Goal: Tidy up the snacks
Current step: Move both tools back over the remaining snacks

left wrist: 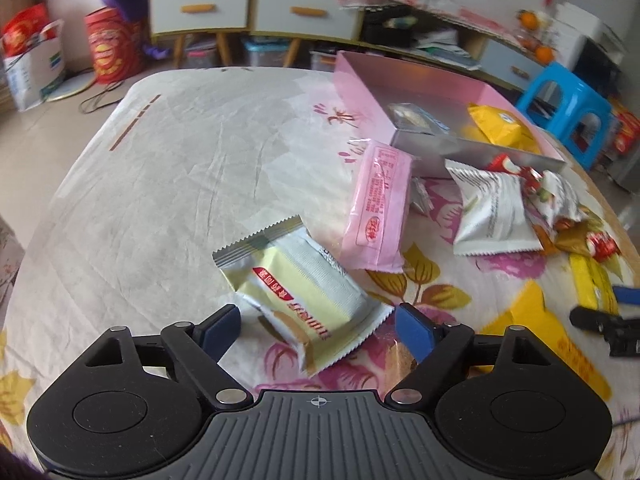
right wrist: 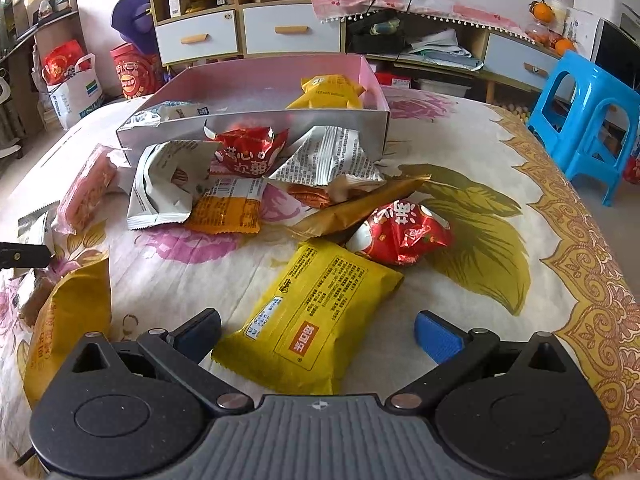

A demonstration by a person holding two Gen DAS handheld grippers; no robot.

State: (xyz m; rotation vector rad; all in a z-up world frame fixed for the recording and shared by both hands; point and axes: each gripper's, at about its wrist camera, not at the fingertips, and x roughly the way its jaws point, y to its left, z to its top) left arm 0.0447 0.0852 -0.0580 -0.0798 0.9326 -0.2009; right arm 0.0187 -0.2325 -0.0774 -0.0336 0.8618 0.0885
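Note:
A cream and silver snack packet lies on the flowered tablecloth between the fingers of my left gripper, whose pads stand close to its edges without clearly pressing it. Just beyond lies a pink packet. My right gripper is open over a yellow packet, its right pad well clear of the wrapper. A red packet lies just past the yellow one. The pink box at the back holds a yellow packet and a white one.
A heap of several silver, red and orange packets lies in front of the box. A gold bag sits at the near left. A blue stool stands off the table's right edge. Drawer cabinets line the far wall.

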